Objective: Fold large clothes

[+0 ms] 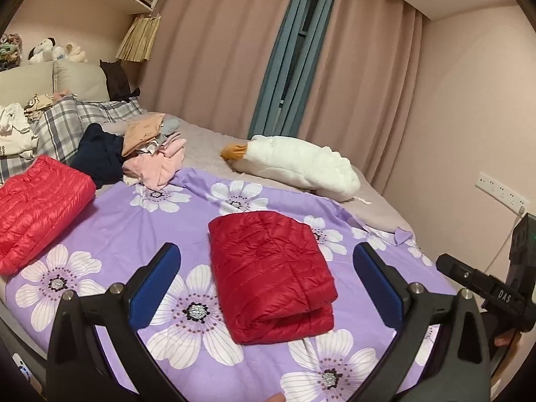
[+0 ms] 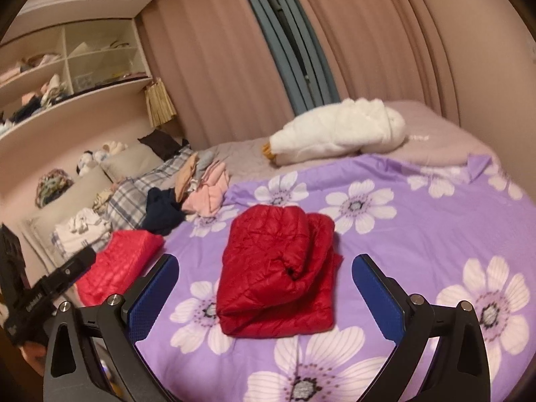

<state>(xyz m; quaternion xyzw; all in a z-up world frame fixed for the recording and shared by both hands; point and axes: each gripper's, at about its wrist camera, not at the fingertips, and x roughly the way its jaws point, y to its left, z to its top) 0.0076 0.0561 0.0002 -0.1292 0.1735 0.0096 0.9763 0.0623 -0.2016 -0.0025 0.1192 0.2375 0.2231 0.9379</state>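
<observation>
A purple flower sheet [image 1: 140,234] was spread on the bed. The folded dark red jacket [image 1: 271,274] was laid in its middle, long side pointing away. The left gripper [image 1: 267,259] and the right gripper [image 2: 264,269] were both held wide apart with nothing in them, with the jacket straight ahead between the fingers and about as near to each.

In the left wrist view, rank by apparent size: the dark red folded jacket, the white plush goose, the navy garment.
1. dark red folded jacket, though it is nearest the camera.
2. white plush goose, farther off, so its true rank against the jacket is unsure.
3. navy garment, partly hidden.
</observation>
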